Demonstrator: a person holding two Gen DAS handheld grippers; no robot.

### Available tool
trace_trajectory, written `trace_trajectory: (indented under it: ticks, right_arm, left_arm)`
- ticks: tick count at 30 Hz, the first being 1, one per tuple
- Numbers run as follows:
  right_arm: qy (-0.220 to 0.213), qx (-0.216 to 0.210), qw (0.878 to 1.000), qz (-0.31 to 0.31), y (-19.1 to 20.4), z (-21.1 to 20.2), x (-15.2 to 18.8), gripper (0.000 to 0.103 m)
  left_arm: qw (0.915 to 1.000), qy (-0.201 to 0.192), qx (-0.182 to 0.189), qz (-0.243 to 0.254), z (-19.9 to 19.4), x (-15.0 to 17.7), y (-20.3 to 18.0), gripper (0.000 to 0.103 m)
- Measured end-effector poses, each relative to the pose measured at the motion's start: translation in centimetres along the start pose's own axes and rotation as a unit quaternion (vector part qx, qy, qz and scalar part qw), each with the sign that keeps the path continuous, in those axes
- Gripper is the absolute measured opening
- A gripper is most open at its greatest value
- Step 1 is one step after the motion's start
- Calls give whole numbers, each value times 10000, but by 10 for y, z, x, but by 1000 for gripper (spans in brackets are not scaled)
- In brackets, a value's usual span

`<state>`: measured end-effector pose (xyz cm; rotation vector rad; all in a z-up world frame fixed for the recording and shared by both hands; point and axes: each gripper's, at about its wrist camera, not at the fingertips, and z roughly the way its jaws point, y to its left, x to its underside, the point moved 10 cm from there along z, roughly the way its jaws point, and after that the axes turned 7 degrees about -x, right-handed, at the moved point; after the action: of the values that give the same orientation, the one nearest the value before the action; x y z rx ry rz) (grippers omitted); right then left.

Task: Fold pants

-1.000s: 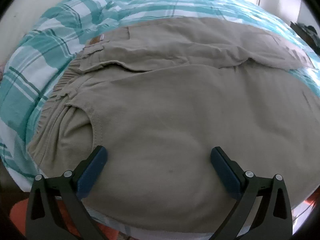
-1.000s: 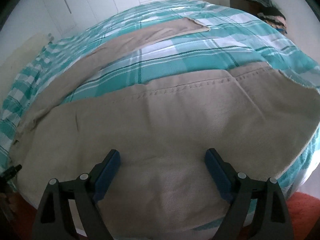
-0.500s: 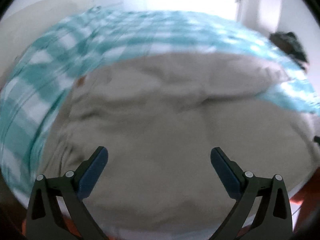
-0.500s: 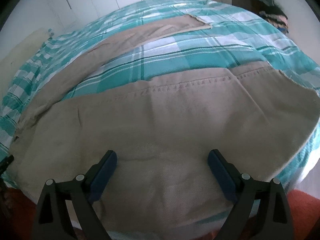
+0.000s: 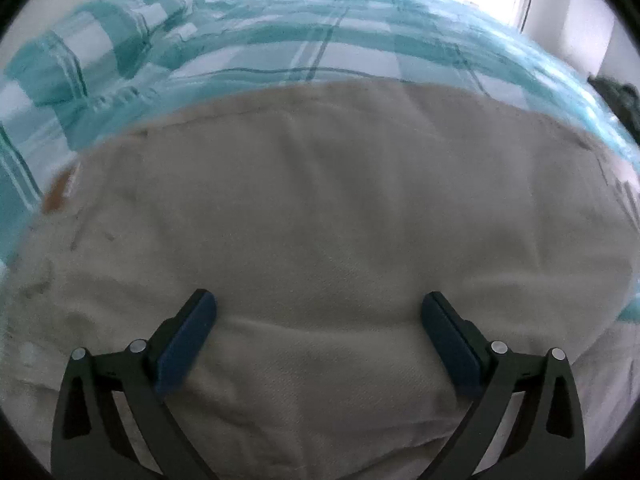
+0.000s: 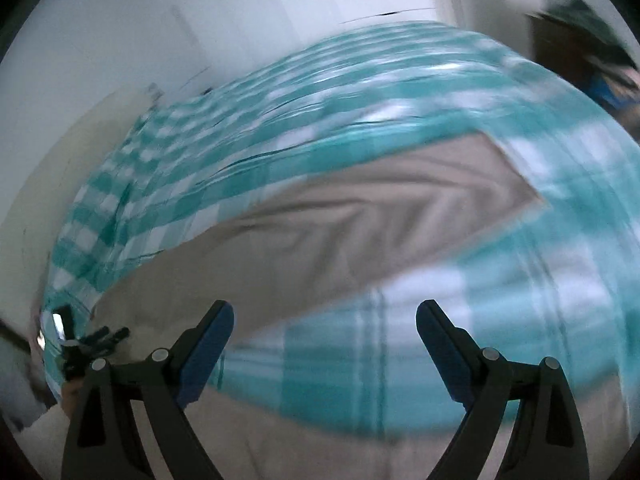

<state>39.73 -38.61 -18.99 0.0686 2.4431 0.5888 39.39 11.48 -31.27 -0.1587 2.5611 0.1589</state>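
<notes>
Swung up and away from the near trouser leg since a second ago, the right tongs point(image 6: 325, 334) — now aimed across checked bedspread point(image 6: 400, 360) toward the far leg point(image 6: 360, 216), everything smeared by motion. Shifted too, the left tongs point(image 5: 318, 322), now over a plainer stretch of the beige pants point(image 5: 340, 220), with the pocket flaps seen earlier out of sight. Both pairs of tongs spread wide, nothing between the blue pads point(image 5: 188, 332). Pants lying flat on the bed, legs splayed apart in the right view, the waist end probably under the left tongs. Likely next: a pinch on the fabric to bring one leg over the other. Risks from here — closing on the top layer only and dragging it loose from the one beneath; catching the bedspread along with the cloth, since both lie flush; grabbing while moving this fast and missing the hem; lifting the two ends unevenly, leaving a skewed, wrinkled fold.
</notes>
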Motion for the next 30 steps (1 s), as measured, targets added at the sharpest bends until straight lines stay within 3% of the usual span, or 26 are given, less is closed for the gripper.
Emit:
trace_trajectory:
  ticks: [2,4,7,10,12,13,15,18,19,20,21,23,25,26,27,28,30]
  right_arm:
    - [215,-201,9994,-202,2,36,-10,92]
    - [389,-119,9979,-506,-12,73,-16,92]
    - [594,582,9943,-667,-71,101,-19,90]
    - [380,1477,9880,-225,-161,78,-29,88]
    - [-55,2035,9760,770,-234,30,-31,87]
    - [-268,2018,9732,1073,-249,13,-31,86]
    - [-759,1279,9769,1536,-257,-15,-32,86]
    - [-654,-164,9802,1863,-231,-4,-25,81]
    - [-561,-404,9794,1900,-223,5,-25,74]
    - [-461,-519,9800,1868,-217,15,-26,69]
    - [-311,-353,9831,1771,-217,30,-27,66]
    - [-277,265,9800,1950,-237,50,-33,46]
    - [-733,406,9619,2601,-256,49,-42,34]
    - [-1048,324,9442,3106,-263,47,-44,18]
    - [-1164,258,9369,3288,-264,46,-46,6]
    - [-1267,148,9353,3300,-258,43,-50,4]
    - [-1371,-235,9522,2720,-226,31,-66,4]
  left_arm:
    - [9999,-67,-113,68,-2,2,-2,102]
    - [9996,-101,-215,141,-1,4,-3,102]
    - [9997,-132,-180,115,0,6,-1,102]
    - [9996,-196,-165,97,1,2,-3,102]
    - [9995,-250,-183,92,2,1,-4,102]
    - [9994,-268,-186,89,2,-2,-5,102]
    - [9993,-301,-191,81,3,-3,-5,102]
    - [9993,-305,-200,86,4,-4,-5,102]
    - [9993,-304,-206,89,4,-4,-5,102]
    - [9993,-305,-208,90,4,-4,-5,102]
    - [9993,-303,-212,93,4,-4,-5,102]
    - [9993,-304,-218,97,4,-4,-5,102]
    - [9993,-303,-215,95,4,-4,-5,102]
    - [9993,-304,-214,94,4,-4,-5,102]
    - [9993,-305,-209,91,4,-4,-5,102]
    - [9993,-305,-205,86,4,-4,-5,102]
    - [9993,-307,-198,80,4,-4,-5,102]
